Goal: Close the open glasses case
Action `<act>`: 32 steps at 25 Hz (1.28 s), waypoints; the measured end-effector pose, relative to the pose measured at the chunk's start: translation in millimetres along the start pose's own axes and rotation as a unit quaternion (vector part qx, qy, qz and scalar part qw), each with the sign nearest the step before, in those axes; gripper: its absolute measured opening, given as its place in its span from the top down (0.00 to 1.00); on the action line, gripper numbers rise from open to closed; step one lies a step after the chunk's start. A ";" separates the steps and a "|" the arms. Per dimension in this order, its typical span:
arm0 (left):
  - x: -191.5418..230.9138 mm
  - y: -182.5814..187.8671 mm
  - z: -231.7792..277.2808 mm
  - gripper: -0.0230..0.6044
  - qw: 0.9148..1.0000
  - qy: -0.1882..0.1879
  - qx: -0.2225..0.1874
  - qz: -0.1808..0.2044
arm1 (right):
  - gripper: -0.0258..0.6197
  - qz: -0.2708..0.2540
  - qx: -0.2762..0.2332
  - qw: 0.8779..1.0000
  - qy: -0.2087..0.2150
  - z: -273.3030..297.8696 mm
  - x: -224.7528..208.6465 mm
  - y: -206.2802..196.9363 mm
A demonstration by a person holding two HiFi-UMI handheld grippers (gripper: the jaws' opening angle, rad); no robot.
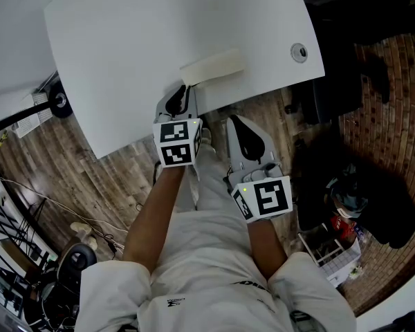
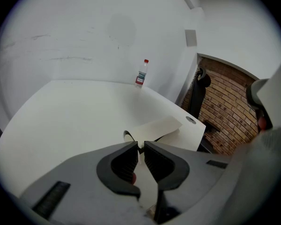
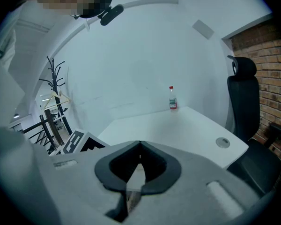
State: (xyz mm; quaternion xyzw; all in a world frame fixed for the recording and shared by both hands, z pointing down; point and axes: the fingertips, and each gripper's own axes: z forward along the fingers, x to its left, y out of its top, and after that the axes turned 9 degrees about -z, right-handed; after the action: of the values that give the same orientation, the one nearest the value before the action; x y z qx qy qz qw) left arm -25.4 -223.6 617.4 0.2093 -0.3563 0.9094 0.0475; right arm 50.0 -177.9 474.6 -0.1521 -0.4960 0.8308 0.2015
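The cream glasses case (image 1: 212, 66) lies at the near edge of the white table (image 1: 145, 40), lid slightly raised over a dark interior. The left hand-held gripper (image 2: 141, 146) points at it, empty, jaws 1 thin slit apart. The right hand-held gripper (image 3: 139, 145) is closed, empty, off the table.

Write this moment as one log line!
glasses case: open, on table | left gripper: near it, jaws barely apart | right gripper: shut, empty
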 end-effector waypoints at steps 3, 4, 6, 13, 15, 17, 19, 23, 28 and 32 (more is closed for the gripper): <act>0.1 -5.7 0.6 0.90 1.000 0.002 0.004 -0.001 | 0.96 -0.001 -0.001 1.000 -0.001 -2.7 0.3 -0.1; 0.1 -7.0 0.6 0.90 1.000 0.003 0.005 0.000 | 0.96 -0.001 -0.001 1.000 -0.001 -3.6 0.4 -0.8; 0.0 -9.5 0.2 0.91 1.000 0.005 0.007 0.001 | 0.96 -0.001 0.001 1.000 -0.002 -6.0 0.3 -3.2; -2.8 -12.0 -8.4 0.92 1.000 0.006 0.004 0.003 | 0.96 -0.001 -0.002 1.000 -0.004 -16.2 2.3 -4.8; -4.2 -11.5 -12.7 0.93 1.000 0.005 0.001 0.004 | 0.96 0.000 -0.004 1.000 -0.004 -18.8 4.3 -5.1; -3.8 -10.4 -17.1 0.94 1.000 0.007 -0.003 0.007 | 0.96 0.002 -0.006 1.000 -0.007 -20.9 6.0 -4.4; -3.8 -8.0 -22.4 0.95 1.000 0.010 -0.007 0.013 | 0.96 0.002 -0.008 1.000 -0.008 -24.3 6.7 -1.7; -11.3 3.1 -37.6 0.97 1.000 0.009 -0.017 0.013 | 0.96 0.002 -0.015 1.000 -0.012 -33.7 6.8 6.6; -25.2 21.4 -66.7 0.97 0.999 -0.001 -0.035 0.024 | 0.96 0.000 -0.028 1.000 -0.012 -49.6 10.7 24.7; -36.9 35.7 -97.8 0.97 0.998 -0.004 -0.053 0.036 | 0.96 -0.002 -0.039 0.999 -0.010 -64.3 12.8 41.9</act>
State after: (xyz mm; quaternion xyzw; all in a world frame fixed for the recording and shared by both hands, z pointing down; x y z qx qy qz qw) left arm -34.2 -182.4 515.3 0.1969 -0.4115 0.8895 0.0248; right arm 60.3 -140.5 407.2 -0.1507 -0.5302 0.8119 0.1923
